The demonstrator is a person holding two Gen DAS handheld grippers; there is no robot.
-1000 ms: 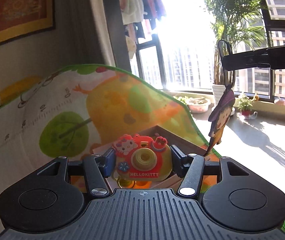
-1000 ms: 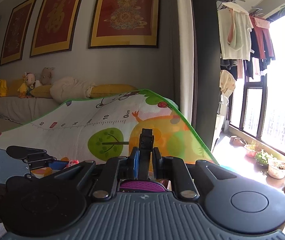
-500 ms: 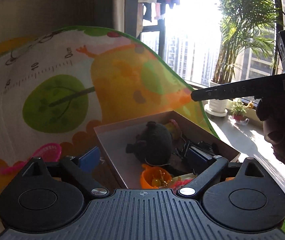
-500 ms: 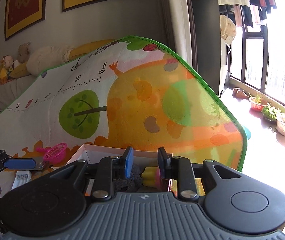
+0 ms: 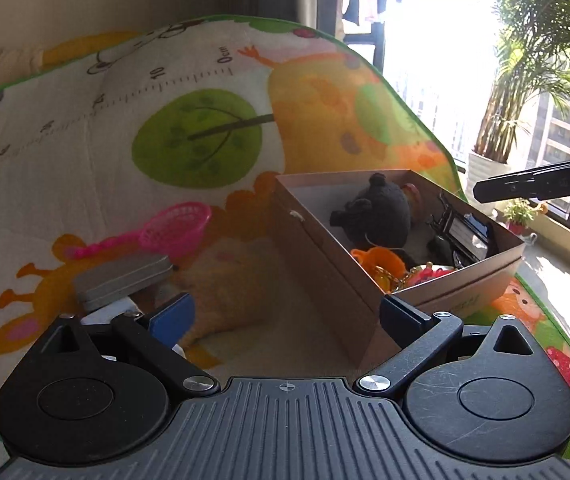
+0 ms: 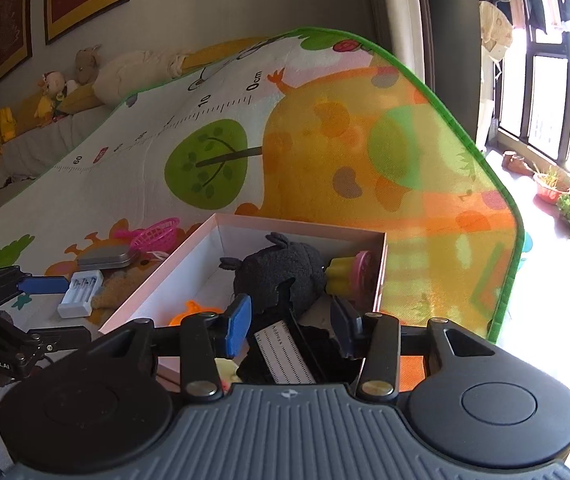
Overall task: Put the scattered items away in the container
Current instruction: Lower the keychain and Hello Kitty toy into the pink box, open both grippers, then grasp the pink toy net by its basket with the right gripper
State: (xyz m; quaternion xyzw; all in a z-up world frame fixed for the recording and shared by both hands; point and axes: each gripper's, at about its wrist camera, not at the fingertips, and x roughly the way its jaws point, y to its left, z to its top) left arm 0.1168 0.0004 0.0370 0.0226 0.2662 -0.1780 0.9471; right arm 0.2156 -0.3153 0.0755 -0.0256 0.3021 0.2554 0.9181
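left gripper (image 5: 285, 314) jaws opening wide, empty, by box (image 5: 325, 264) corner. right gripper (image 6: 291, 322) jaws opening over box, nothing gripped. box contents partly hidden; tin (image 5: 121, 278), pink basket (image 5: 175, 226) on mat (image 5: 85, 128).

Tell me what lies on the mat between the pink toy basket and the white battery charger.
In the right wrist view, a flat grey tin lies between the pink toy basket and the white battery charger, on the play mat.
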